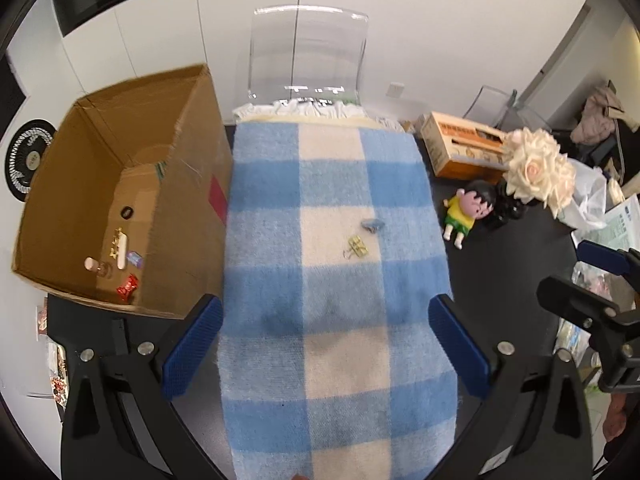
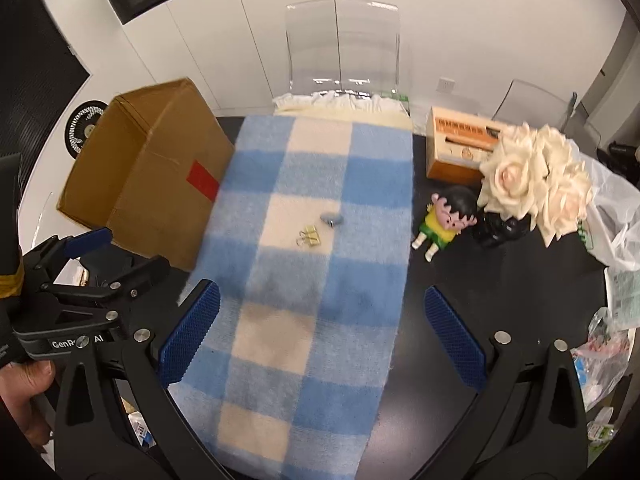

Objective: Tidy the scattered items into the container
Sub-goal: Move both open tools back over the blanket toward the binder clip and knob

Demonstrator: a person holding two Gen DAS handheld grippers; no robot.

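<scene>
A gold binder clip (image 1: 356,247) and a small blue-grey item (image 1: 373,224) lie on the blue-and-cream checked blanket (image 1: 332,320); both also show in the right wrist view, the clip (image 2: 309,235) and the blue-grey item (image 2: 332,219). An open cardboard box (image 1: 188,184) stands left of the blanket and holds several small items, among them a red wrapper (image 1: 127,287). My left gripper (image 1: 326,344) is open and empty above the near blanket. My right gripper (image 2: 322,336) is open and empty, to the right of the left one.
A cartoon doll (image 1: 466,212) lies on the black table right of the blanket, beside a black vase of cream roses (image 1: 536,168) and an orange box (image 1: 464,148). A clear chair (image 1: 308,52) stands at the far end. Plastic bags and papers (image 2: 616,240) crowd the right edge.
</scene>
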